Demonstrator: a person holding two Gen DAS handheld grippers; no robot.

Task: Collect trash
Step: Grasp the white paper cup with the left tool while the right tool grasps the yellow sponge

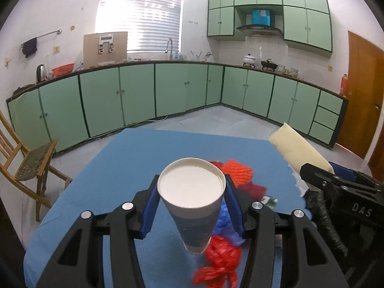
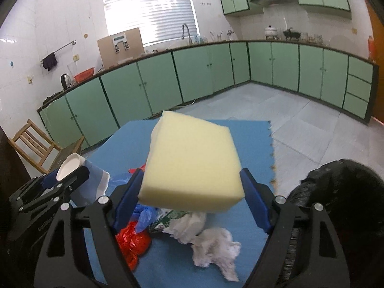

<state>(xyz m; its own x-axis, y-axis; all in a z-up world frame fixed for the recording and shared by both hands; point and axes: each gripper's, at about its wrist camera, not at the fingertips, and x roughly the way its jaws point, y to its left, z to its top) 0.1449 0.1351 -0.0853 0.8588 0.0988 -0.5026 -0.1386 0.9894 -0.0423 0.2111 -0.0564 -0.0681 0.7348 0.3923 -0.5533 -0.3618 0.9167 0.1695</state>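
Observation:
My left gripper (image 1: 190,204) is shut on a white and blue paper cup (image 1: 192,189), its blue pads pressing the cup's sides below the rim, and the cup hangs above the blue mat (image 1: 115,168). My right gripper (image 2: 192,182) is shut on a pale yellow foam block (image 2: 192,158), which is lifted off the mat (image 2: 252,144). The left wrist view shows the foam block (image 1: 297,148) and right gripper (image 1: 336,182) at the right. The cup (image 2: 72,168) shows at the left of the right wrist view.
Loose trash lies on the mat: red plastic (image 2: 132,242), a blue bag (image 2: 144,216), a green wrapper (image 2: 168,218), crumpled white tissue (image 2: 211,242), orange netting (image 1: 237,170). A black crinkled bag (image 2: 336,192) sits at the right. A wooden chair (image 1: 31,163) stands to the left.

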